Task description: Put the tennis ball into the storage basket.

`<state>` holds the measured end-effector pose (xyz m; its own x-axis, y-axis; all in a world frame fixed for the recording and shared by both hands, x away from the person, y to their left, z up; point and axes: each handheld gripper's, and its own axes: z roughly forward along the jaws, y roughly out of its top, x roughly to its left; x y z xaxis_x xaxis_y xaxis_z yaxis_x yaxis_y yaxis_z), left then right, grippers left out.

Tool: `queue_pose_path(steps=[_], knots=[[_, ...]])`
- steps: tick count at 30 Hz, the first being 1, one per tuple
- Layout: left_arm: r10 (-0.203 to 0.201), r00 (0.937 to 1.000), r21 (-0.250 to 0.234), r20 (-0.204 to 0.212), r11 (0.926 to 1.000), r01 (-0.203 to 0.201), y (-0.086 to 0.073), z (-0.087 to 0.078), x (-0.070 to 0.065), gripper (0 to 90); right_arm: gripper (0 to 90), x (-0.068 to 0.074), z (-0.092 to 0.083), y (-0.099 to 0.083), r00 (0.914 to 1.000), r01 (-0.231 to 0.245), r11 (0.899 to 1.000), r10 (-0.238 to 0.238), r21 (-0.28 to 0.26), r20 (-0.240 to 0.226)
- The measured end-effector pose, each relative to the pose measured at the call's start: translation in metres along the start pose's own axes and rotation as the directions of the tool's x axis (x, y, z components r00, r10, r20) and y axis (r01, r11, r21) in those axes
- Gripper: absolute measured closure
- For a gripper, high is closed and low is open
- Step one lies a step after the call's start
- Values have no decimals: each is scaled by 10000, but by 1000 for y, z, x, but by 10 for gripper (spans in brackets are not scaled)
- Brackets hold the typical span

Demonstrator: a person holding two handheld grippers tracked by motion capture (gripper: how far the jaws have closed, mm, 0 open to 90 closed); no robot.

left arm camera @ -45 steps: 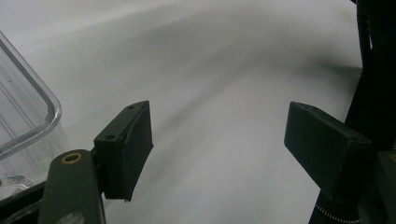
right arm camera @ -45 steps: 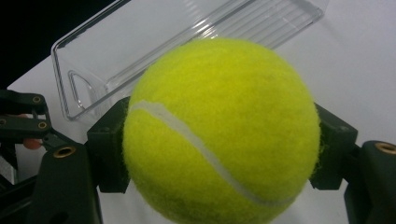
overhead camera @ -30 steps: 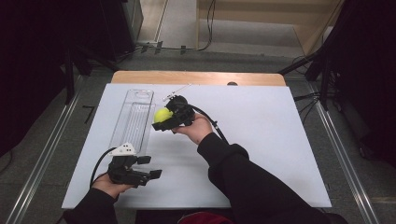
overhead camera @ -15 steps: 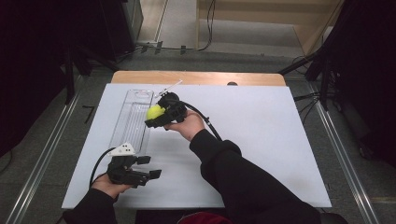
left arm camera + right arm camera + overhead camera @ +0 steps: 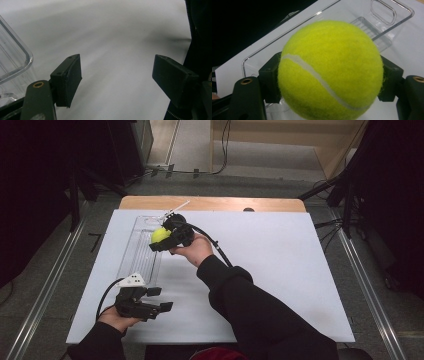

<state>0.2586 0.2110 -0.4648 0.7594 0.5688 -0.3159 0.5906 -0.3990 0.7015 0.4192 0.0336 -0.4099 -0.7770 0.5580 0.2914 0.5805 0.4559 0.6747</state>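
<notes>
A yellow tennis ball (image 5: 160,234) (image 5: 329,70) sits between the jaws of my right gripper (image 5: 161,238), which is shut on it and hangs over the right wall of a clear plastic tray (image 5: 142,251) (image 5: 384,18). The tray lies lengthwise at the left of the white table top (image 5: 280,265) and looks empty. My left gripper (image 5: 159,299) (image 5: 117,82) rests low near the table's front left, just below the tray's near end, its jaws wide open with nothing between them.
The person's dark right sleeve (image 5: 250,310) crosses the middle of the table. A cable (image 5: 215,245) trails from the right gripper. A wooden edge (image 5: 215,203) runs along the table's far side. Metal rails (image 5: 372,305) flank the table on the floor.
My right gripper has carried the tennis ball leftward and slightly up, from beside the tray to over its right wall. The left gripper has stayed put.
</notes>
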Motion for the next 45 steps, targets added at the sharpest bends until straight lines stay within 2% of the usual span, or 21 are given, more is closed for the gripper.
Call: queue_pose_path(steps=[21, 25, 45], knots=[[-9, 10000, -35, 98, 10000, 10, 0, 0, 0, 245, 233, 8, 21, 24, 9998, 212, 9996, -213, 188, 24], [-21, 9999, -22, 105, 10000, 22, 1, 1, 0, 245, 232, 10, 25, 28, 9999, 141, 9999, -141, 85, -80], [9, 9999, 20, 123, 10000, -9, 1, 1, 0, 245, 232, 14, 47, 42, 9999, 120, 9999, -120, -88, 68]])
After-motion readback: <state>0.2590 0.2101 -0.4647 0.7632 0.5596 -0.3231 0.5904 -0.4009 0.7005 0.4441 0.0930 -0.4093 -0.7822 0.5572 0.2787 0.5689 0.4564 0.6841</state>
